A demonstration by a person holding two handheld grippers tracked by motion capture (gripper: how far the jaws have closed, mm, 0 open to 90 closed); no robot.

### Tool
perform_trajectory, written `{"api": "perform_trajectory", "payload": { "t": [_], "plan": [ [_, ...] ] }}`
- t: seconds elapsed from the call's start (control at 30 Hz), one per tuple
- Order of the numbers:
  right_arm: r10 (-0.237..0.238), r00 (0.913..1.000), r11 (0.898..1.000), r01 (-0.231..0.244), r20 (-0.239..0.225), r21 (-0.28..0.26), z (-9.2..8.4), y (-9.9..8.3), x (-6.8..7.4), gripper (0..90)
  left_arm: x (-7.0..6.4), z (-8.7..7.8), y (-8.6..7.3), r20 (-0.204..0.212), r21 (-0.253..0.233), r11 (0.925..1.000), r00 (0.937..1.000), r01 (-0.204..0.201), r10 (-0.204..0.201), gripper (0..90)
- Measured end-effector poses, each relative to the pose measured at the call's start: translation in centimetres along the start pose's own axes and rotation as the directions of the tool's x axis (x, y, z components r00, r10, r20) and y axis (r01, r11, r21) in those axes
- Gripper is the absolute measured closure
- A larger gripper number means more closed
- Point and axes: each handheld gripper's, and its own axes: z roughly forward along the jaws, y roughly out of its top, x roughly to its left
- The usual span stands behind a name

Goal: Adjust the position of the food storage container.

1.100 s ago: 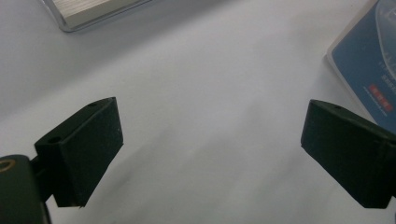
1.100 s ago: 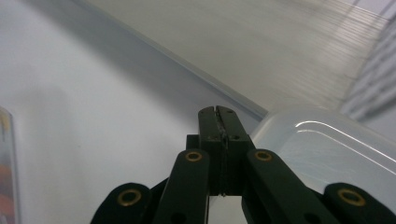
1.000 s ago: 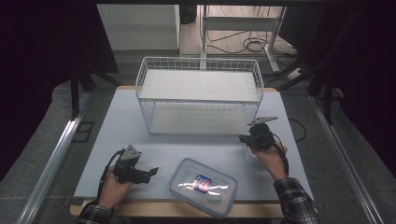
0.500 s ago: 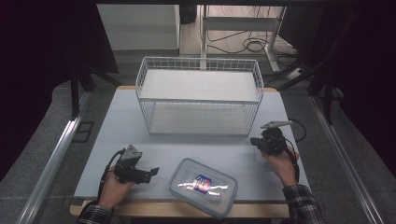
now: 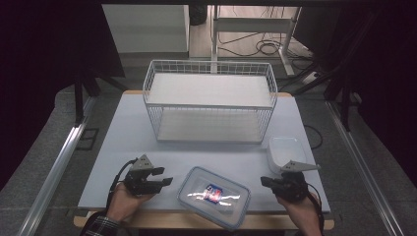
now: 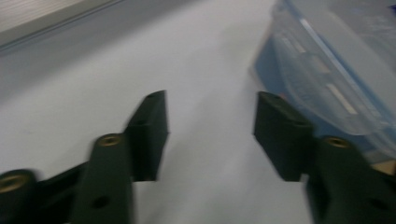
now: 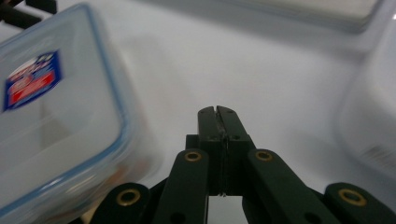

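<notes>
- Risk one — your left gripper [image 5: 164, 181] rests on the table [image 5: 123, 128] with its jaws standing apart and nothing between them, pointed at the lidded clear container [image 5: 214, 196] just beside it. In the left gripper view the container's blue-edged lid [image 6: 336, 88] sits close off the right-hand jaw; push forward from here and you are likely to shove the box, not grip it.
- Risk two — the container lies at the near edge of the table, between your two hands, one corner looking close to the lip. A sideways nudge from either gripper could tip it off.
- Risk three — your right gripper [image 5: 269, 182] has its jaws pressed together, holding nothing. In the right gripper view the tips [image 7: 217, 111] point across bare table between the container [image 7: 56, 102] and a second, open white tub [image 7: 373, 116]. Reach in like this and you only prod; the jaws must part first.
- Risk four — the open white tub [image 5: 286, 151] stands just behind your right hand, so drawing that hand back carelessly could knock it.
- How the box looks — rectangular with rounded corners, clear plastic with a blue seal line round the lid and a red-and-blue label [image 5: 213, 192] on top. It seems light and slick, likely to slide on the smooth pale surface.
- Beyond both hands, the white wire basket [image 5: 210, 103] stands at mid-table, well apart from the container.
</notes>
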Motion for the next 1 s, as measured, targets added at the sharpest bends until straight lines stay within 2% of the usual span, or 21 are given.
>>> {"api": "perform_trajectory", "payload": {
  "t": [0.1,0.13,0.2,0.27,0.47,0.5,0.6,0.63,0.77,0.8,1.0],
  "plan": [
    [0.005,0.9998,1.0,-0.005,-0.02,0.015,0.0,-0.8,0.8,89.0,-0.3,0.0,0.1,0.023,0.002,1.0,0.9997,-0.01,0.01,62.1],
    [0.003,0.9997,1.0,-0.002,-0.026,0.028,0.0,-1.2,1.2,89.0,-0.5,0.1,0.1,0.037,0.008,0.9999,0.9993,-0.012,0.011,62.1],
    [-0.006,0.9989,0.999,0.008,-0.048,0.053,0.0,-2.2,2.5,89.0,-0.8,0.3,0.2,0.068,0.024,0.9996,0.9976,-0.016,0.014,74.2],
    [-0.012,0.9984,0.997,0.016,-0.054,0.072,0.0,-2.9,3.3,89.0,-1.1,0.5,0.3,0.087,0.037,0.999,0.996,-0.025,0.022,79.2],
    [0.002,0.9947,0.992,0.011,-0.103,0.126,0.2,-4.5,4.9,88.9,-2.4,1.4,0.6,0.137,0.066,0.9965,0.9896,-0.051,0.042,83.7],
    [0.011,0.9918,0.992,0.006,-0.128,0.128,0.3,-4.5,5.3,88.5,-2.9,1.6,0.8,0.125,0.082,0.9946,0.9908,-0.064,0.053,84.5],
    [0.015,0.9896,0.993,0.002,-0.143,0.116,0.5,-4.2,5.5,88.8,-3.1,1.7,0.9,0.109,0.096,0.9932,0.9925,-0.066,0.056,85.4],
    [0.005,0.9936,0.992,0.009,-0.113,0.122,0.7,-3.8,5.5,88.8,-3.0,1.7,0.9,0.109,0.097,0.9934,0.9928,-0.06,0.05,85.4],
    [0.016,0.9948,0.992,-0.003,-0.1,0.123,1.0,-3.4,5.2,89.1,-3.1,1.8,0.9,0.099,0.104,0.994,0.9948,-0.035,0.025,86.1],
    [0.005,0.997,0.992,0.004,-0.077,0.123,1.3,-3.0,5.2,89.2,-3.1,1.9,0.9,0.09,0.107,0.9937,0.9957,-0.033,0.024,86.6],
    [0.02,0.9978,0.992,-0.012,-0.063,0.125,2.0,-2.2,4.6,89.3,-3.1,1.8,1.0,0.064,0.108,0.9941,0.9979,-0.004,-0.003,87.1]
  ]
}}
